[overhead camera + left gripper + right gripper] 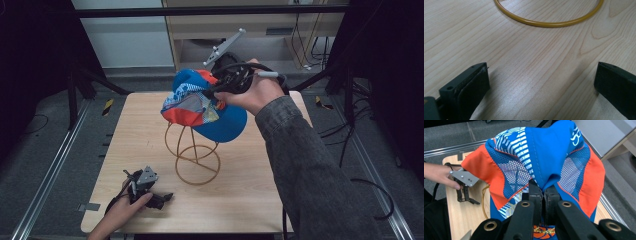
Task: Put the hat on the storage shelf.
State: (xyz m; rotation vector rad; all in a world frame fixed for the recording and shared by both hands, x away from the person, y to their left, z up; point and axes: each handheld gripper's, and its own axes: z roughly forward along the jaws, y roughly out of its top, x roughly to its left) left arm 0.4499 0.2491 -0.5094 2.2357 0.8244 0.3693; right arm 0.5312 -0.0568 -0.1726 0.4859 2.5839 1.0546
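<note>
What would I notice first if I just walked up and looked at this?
The bright blue, orange and white cap, held up above the middle of the wooden table, pinched in the shut right gripper. Right under it stands a golden wire stand with a ring for a foot. Down at the table's near left corner, the left gripper rests with its jaws open and nothing between them.

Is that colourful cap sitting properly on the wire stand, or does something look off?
It looks askew. The cap hangs tilted over the top of the wire stand, its fabric bunched where the right gripper pinches it. The left gripper rests open on the table.
</note>
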